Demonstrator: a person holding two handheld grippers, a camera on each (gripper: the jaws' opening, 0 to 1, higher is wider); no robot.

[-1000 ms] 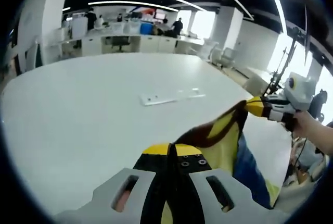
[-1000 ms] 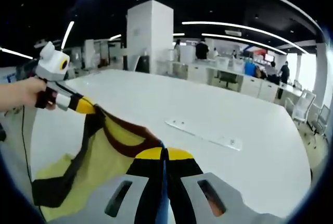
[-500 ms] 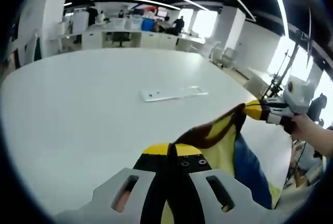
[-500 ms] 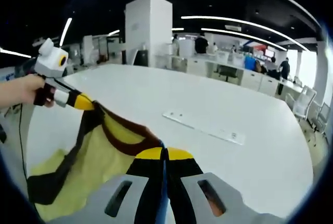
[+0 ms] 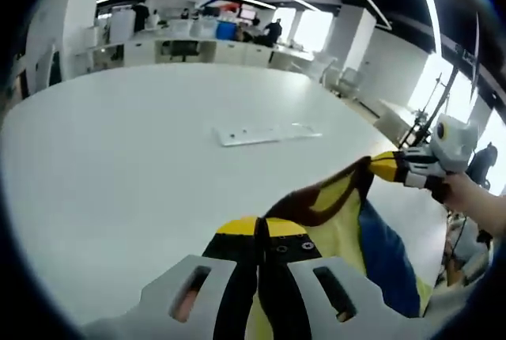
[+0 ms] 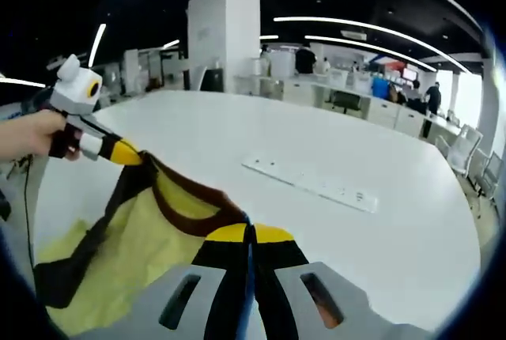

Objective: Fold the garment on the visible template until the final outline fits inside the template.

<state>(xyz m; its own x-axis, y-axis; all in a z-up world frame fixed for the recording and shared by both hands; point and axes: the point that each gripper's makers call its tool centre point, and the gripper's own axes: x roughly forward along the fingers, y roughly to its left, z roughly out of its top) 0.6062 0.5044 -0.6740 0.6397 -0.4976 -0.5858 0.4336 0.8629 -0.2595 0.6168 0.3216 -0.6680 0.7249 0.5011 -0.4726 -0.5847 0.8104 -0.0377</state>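
While I watched, left gripper (image 5: pixel 257 229) and right gripper (image 6: pixel 251 233) each clenched the garment (image 6: pixel 150 237), stretched between them, trailing toward 6 o'clock.

Soft cloth over a smooth white table

We see the garment (image 5: pixel 340 213) as limp matt yellow cloth with dark brown trim; the table (image 5: pixel 118 158) looks smooth, faintly sheened; our grippers' jaws read as matt grey plastic, tipped yellow and black.

A white table (image 5: pixel 118 158) carries a flat white strip (image 5: pixel 269 133); office desks (image 6: pixel 356 115) behind.
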